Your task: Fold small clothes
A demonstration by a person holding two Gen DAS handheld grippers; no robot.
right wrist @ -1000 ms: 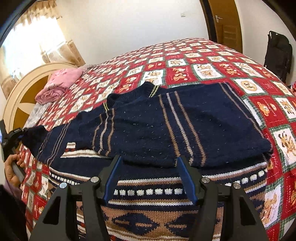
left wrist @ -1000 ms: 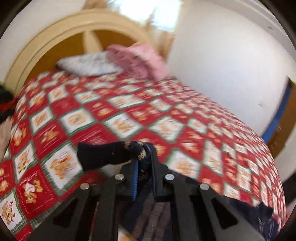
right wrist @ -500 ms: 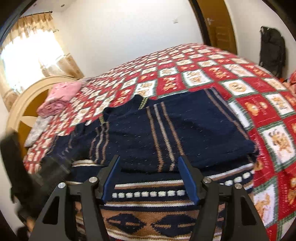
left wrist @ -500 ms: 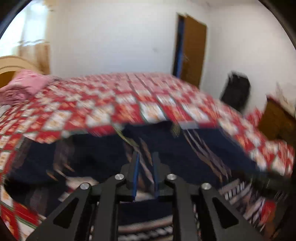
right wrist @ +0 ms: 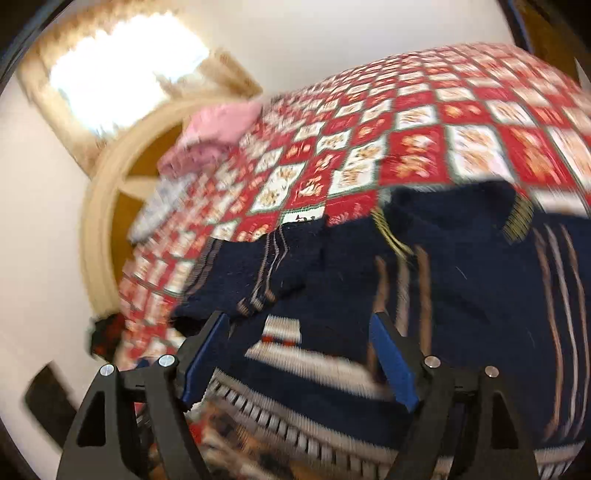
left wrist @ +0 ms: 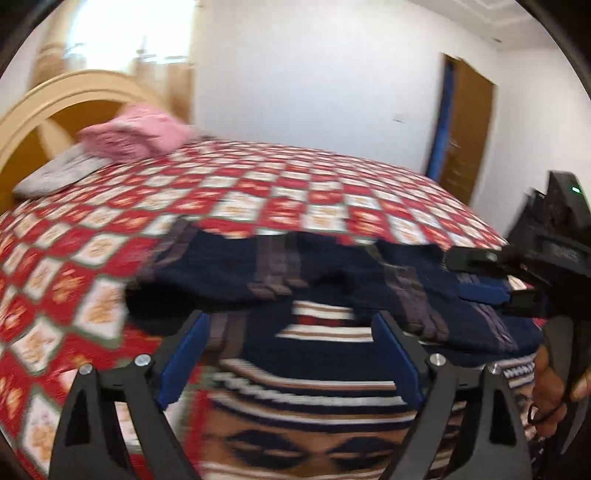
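Navy striped sweater (left wrist: 332, 280) lying partly folded on a red patchwork quilt (left wrist: 258, 192), left gripper (left wrist: 291, 354) spread wide above its patterned hem, right gripper (right wrist: 299, 354) likewise agape, neither grasping anything, pink pillow (left wrist: 136, 133) by the headboard (left wrist: 55, 107).

White walls (left wrist: 314, 74), bright curtained window (left wrist: 129, 33) upper left, cream arched wooden headboard (left wrist: 55, 99), brown wooden door (left wrist: 469, 136) right, red-white patchwork bedspread (left wrist: 295, 192).
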